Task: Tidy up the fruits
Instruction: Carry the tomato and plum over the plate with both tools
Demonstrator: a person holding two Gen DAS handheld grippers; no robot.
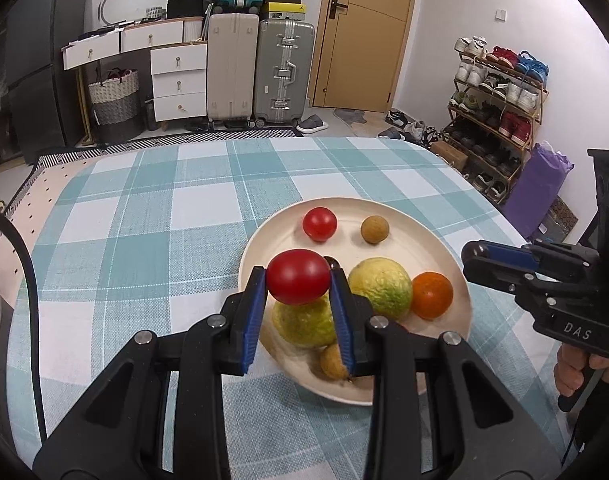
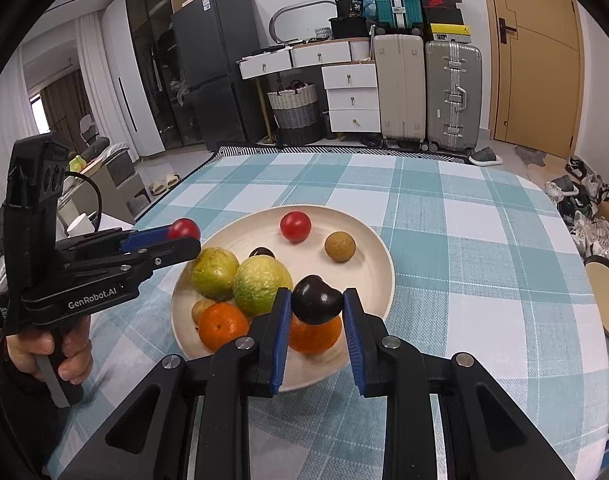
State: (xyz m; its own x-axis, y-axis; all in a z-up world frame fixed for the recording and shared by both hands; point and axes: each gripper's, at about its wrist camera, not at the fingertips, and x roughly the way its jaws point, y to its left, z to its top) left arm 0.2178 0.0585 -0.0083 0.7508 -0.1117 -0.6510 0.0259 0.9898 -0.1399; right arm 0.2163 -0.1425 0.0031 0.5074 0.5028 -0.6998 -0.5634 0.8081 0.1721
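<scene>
The left gripper (image 1: 298, 280) is reaching in level over the near-left rim of the cream plate (image 1: 444, 248), its jaws clamped on a red tomato (image 1: 298, 276) held above the green-yellow fruit. The right gripper (image 2: 317, 306) is pointing across the plate's near edge, jaws pinching a dark plum (image 2: 316, 300) just over an orange (image 2: 318, 334). Further into the plate, another tomato (image 2: 295, 226) and a small brown fruit (image 2: 339, 246) are lying apart. The plate is sitting on the checked table (image 2: 464, 240).

Bare checked tablecloth (image 1: 144, 208) lay open left and beyond the plate (image 1: 456, 280); two green guavas (image 2: 240, 280) crowded its near half.
</scene>
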